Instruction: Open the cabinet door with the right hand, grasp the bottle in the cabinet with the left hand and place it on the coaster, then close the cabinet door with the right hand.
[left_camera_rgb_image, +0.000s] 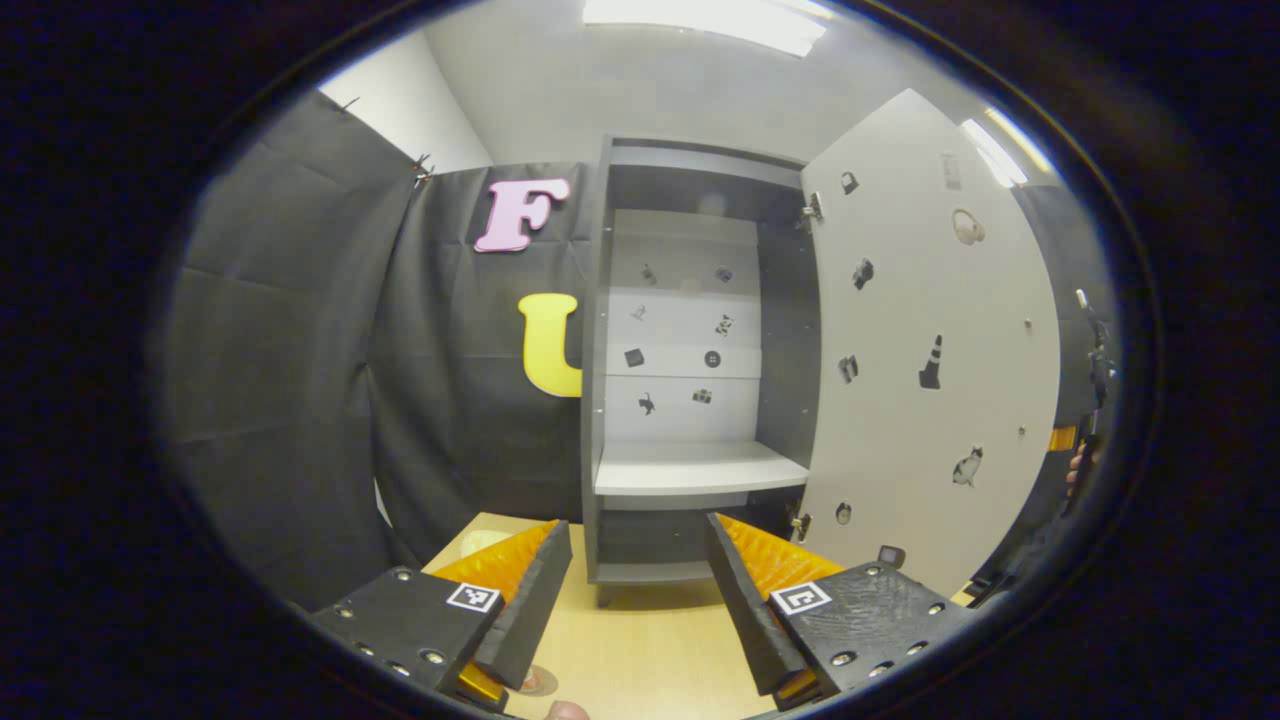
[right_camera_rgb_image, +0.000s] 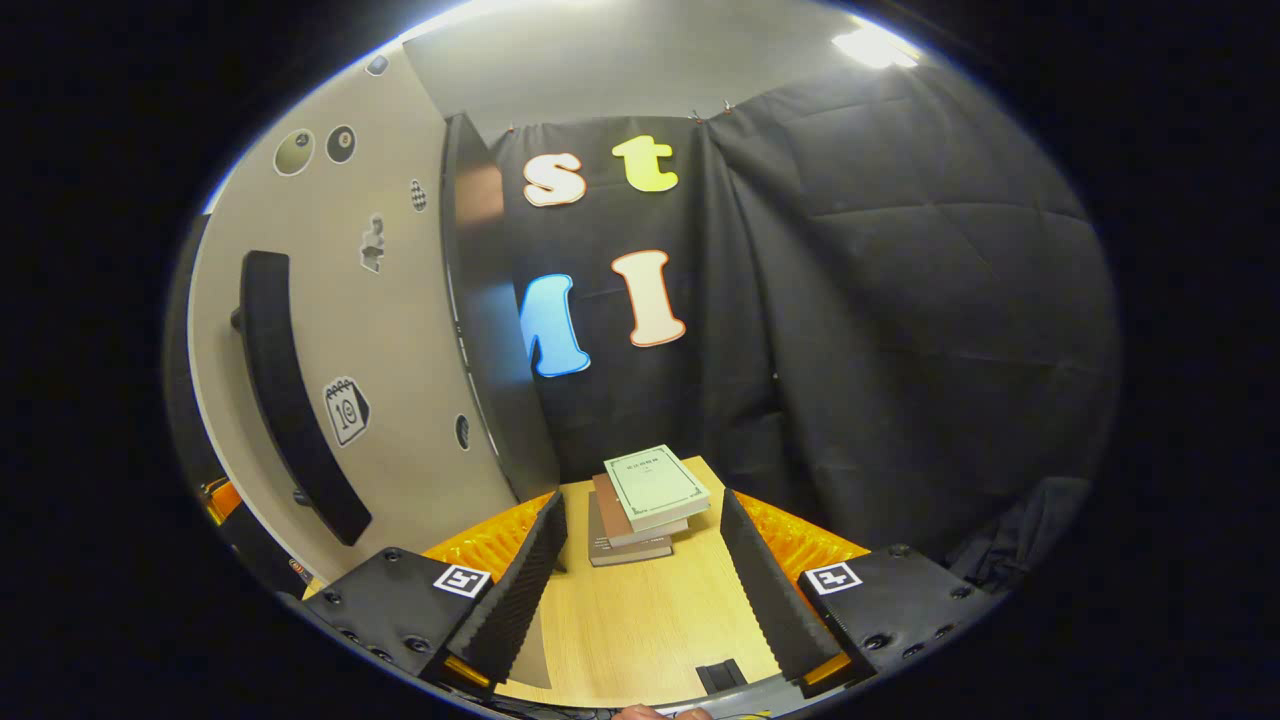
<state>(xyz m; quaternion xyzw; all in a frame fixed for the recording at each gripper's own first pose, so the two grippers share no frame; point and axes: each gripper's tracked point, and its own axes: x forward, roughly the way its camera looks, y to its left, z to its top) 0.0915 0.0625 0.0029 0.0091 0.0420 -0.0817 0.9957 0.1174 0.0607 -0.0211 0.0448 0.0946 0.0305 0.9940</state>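
The grey cabinet (left_camera_rgb_image: 690, 340) stands open ahead in the left gripper view, its door (left_camera_rgb_image: 930, 350) swung out to the right. Nothing stands on its white middle shelf (left_camera_rgb_image: 700, 465). My left gripper (left_camera_rgb_image: 637, 525) is open and holds nothing, low over the wooden table in front of the cabinet. A pale round patch (left_camera_rgb_image: 478, 540), perhaps the coaster, lies on the table behind the left finger. In the right gripper view the door (right_camera_rgb_image: 400, 330) and its black handle (right_camera_rgb_image: 290, 400) are close on the left. My right gripper (right_camera_rgb_image: 642, 500) is open and apart from the handle.
A stack of books (right_camera_rgb_image: 645, 500) lies on the table (right_camera_rgb_image: 640, 610) ahead of the right gripper. Black cloth walls close in the booth. Past the door's far edge I see the other gripper (left_camera_rgb_image: 1095, 360) and a hand (left_camera_rgb_image: 1075, 470).
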